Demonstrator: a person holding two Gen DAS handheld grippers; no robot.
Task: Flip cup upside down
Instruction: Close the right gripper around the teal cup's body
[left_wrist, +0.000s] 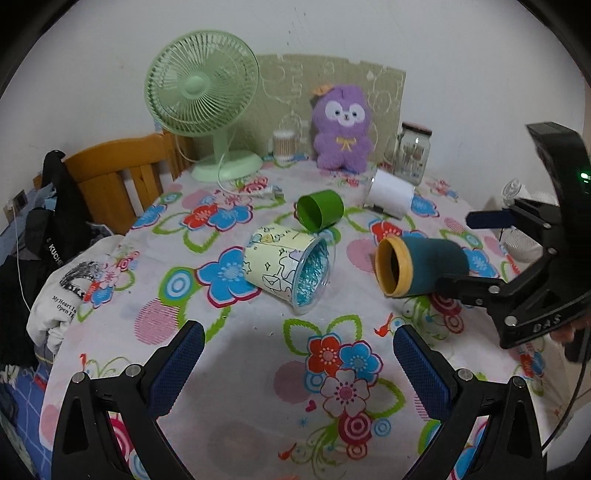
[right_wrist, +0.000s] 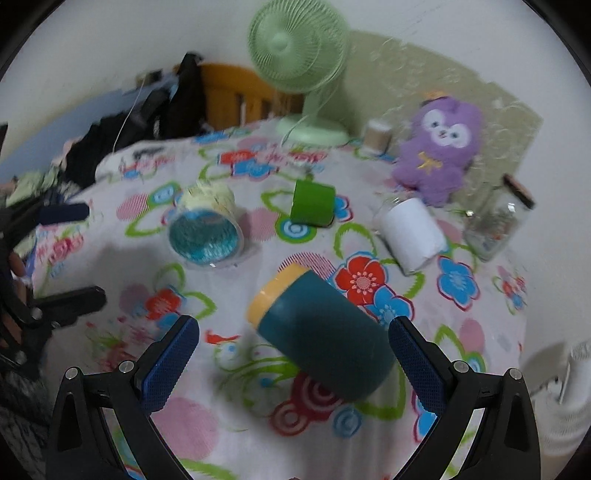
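A dark teal cup with a yellow rim (left_wrist: 421, 267) lies on its side on the floral tablecloth (left_wrist: 258, 343), mouth facing left. In the right wrist view the teal cup (right_wrist: 325, 339) lies between the fingers of my right gripper (right_wrist: 293, 345), which is open, jaws wide; the right pad (right_wrist: 413, 358) is close to the cup's base. The right gripper also shows in the left wrist view (left_wrist: 476, 254), fingers on either side of the cup's base end. My left gripper (left_wrist: 297, 354) is open and empty over the near cloth.
A pale yellow printed cup (left_wrist: 286, 267), a green cup (left_wrist: 320, 215) and a white cup (left_wrist: 391, 194) lie on their sides. A green fan (left_wrist: 203, 99), a purple plush (left_wrist: 341, 127), a glass jar (left_wrist: 412, 153) and a small container (left_wrist: 284, 144) stand at the back. A wooden chair with clothes (left_wrist: 110, 177) is left.
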